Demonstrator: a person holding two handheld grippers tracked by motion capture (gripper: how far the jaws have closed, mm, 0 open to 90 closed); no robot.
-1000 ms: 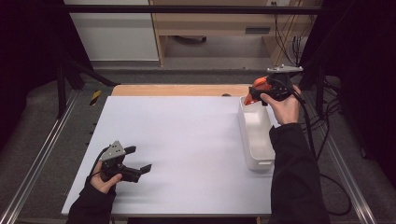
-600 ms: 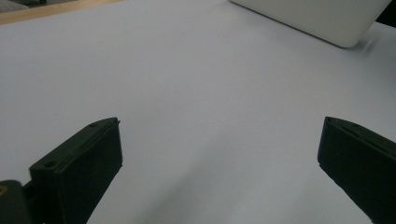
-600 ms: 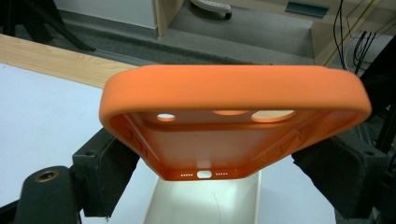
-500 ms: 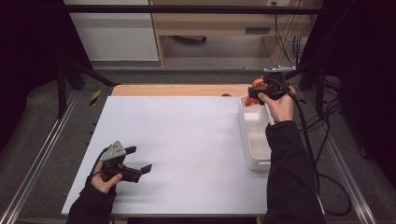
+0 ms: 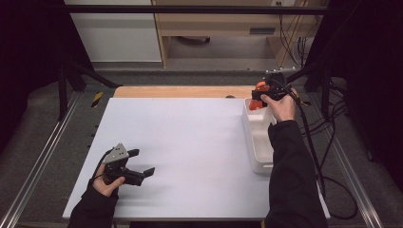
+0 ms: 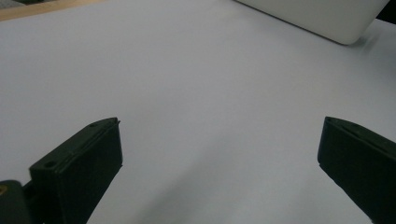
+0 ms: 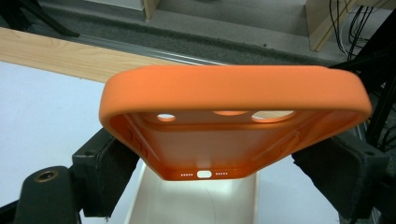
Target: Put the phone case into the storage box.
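right gripper [image 7: 233, 158]: clamps orange phone case [image 7: 233, 93]
case: near end hidden by jaws, no writing
left gripper [image 5: 142, 164]: jaws spread, 7 o'clock

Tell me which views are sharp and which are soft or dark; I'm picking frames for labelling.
High view: table evenly lit, surroundings fall to black, slightly soft overall. Left gripper view: the left claw is dark and blurred up close, with a faint shadow on the table. Right gripper view: the orange case in the right claw is sharp at its near edge, the tray below glares pale.

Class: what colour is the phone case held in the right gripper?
Orange phone case, clearest in the right gripper view.
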